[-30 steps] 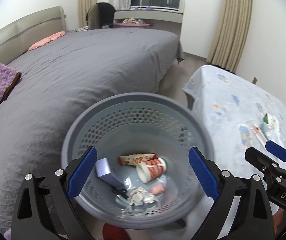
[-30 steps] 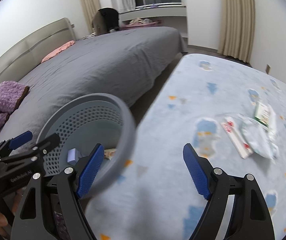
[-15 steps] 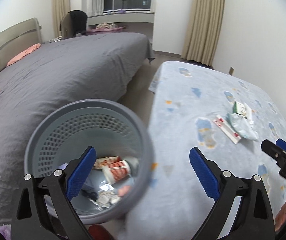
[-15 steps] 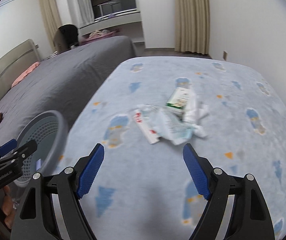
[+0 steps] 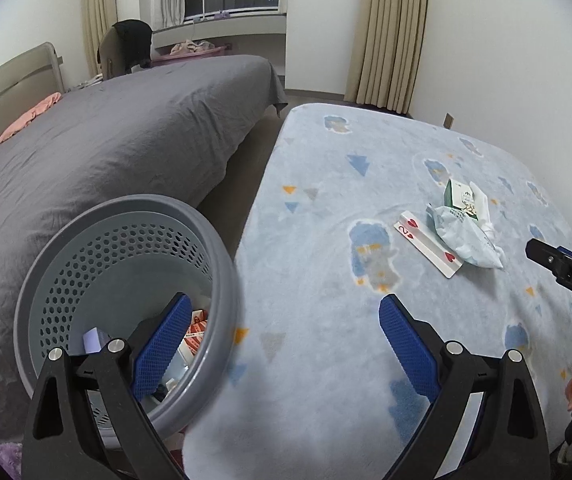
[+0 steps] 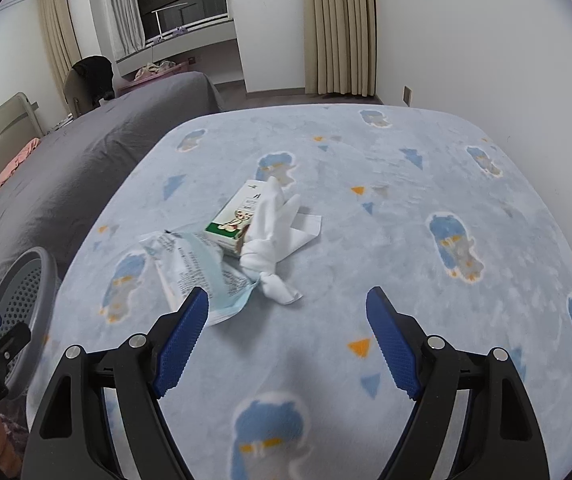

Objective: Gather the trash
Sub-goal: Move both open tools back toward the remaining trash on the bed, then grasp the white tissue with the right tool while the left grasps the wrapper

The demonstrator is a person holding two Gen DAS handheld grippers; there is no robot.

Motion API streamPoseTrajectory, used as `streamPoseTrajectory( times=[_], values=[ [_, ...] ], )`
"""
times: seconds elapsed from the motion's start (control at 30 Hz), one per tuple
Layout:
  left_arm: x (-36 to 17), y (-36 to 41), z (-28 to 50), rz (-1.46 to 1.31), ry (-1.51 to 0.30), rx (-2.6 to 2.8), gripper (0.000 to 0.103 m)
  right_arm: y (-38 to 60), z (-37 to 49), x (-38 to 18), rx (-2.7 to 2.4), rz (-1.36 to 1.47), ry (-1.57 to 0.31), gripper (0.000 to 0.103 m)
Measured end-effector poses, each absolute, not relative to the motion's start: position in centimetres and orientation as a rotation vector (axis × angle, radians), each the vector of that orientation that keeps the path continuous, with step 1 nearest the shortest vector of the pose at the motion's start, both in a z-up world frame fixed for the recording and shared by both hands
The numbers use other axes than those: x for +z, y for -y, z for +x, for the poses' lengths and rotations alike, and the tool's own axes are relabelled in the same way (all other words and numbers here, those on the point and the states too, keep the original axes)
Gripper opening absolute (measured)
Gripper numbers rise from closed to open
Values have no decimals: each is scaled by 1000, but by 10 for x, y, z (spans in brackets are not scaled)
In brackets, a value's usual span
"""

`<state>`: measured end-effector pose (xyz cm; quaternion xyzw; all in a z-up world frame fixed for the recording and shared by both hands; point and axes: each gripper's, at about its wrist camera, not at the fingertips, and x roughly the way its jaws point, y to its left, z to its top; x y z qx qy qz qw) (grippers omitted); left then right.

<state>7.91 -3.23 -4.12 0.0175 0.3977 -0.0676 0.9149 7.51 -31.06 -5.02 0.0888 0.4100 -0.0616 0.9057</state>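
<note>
Blue-padded right claw [image 6: 287,336] and left claw [image 5: 282,344] gape wide, empty.

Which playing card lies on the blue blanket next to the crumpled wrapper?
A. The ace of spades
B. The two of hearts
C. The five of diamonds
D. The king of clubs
B: in the left wrist view the card beside the wrapper on the blanket shows a red "2" and red hearts at its corners.

Even, dim indoor light, soft shadows, dark window, strong fisheye bending with black corners, slight motion blur.
</note>
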Motion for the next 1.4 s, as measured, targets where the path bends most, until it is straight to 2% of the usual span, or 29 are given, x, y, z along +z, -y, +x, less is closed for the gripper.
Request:
streamPoseTrajectory(
  times=[0.87, 0.9, 0.97, 1.0, 1.07, 1.1, 1.13, 1.4],
  values=[
    [-65, 50, 96, 78, -868, -128, 93, 308, 146, -93, -103, 146, -940, 77],
    [-65, 50, 96, 79, -869, -128, 93, 308, 146, -93, -101, 145, -938, 75],
    [-65, 51, 96, 79, -868, -130, 93, 307, 147, -94, -83, 144, -947, 56],
    [-65, 51, 95, 80, -868, -131, 93, 306, 147, -95, -69, 148, -951, 51],
    [-64, 52, 94, 80, -865, -138, 93, 303, 145, -94, -50, 151, -949, 33],
    [-63, 53, 93, 80, -863, -140, 93, 302, 143, -93, -45, 150, -943, 30],
    [-62, 54, 92, 81, -861, -142, 93, 302, 142, -91, -44, 149, -938, 27],
    [-55, 69, 84, 82, -848, -176, 93, 321, 114, -81, -30, 245, -920, 27]
  ],
)
